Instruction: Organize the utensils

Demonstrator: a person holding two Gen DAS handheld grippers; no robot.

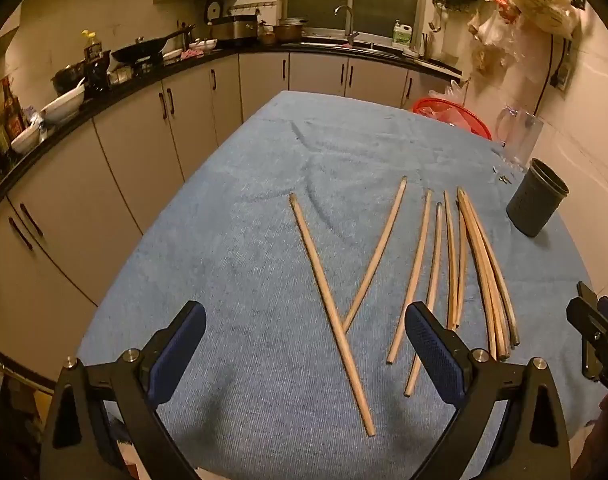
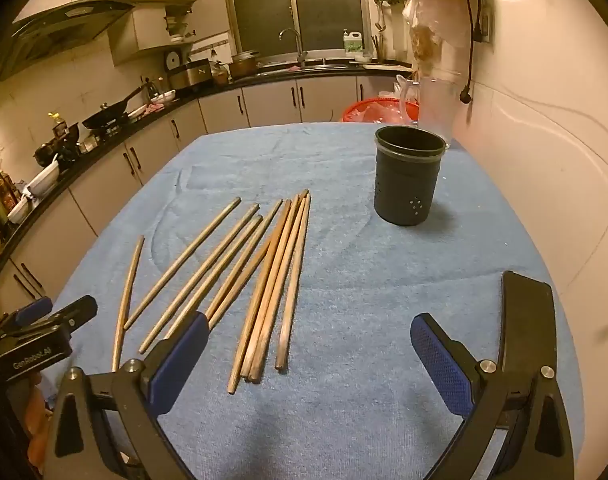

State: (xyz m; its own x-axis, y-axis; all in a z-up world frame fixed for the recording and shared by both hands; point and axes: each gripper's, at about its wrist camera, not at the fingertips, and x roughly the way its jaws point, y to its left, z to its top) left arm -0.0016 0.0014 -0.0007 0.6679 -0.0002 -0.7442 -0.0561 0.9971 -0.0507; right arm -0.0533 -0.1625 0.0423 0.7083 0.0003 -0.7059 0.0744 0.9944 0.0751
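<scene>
Nine chopsticks [image 2: 279,276], one black holder [image 2: 408,178]

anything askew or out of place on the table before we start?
Yes: the chopsticks lie loose on the blue cloth instead of standing in the dark holder, which stands upright to their right. Two on the left cross in a V; the rest fan out unevenly. Nothing looks spilled or broken.

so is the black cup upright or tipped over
Upright. The cup stands on its base on the blue cloth, open rim up. The chopsticks all lie outside it.
</scene>
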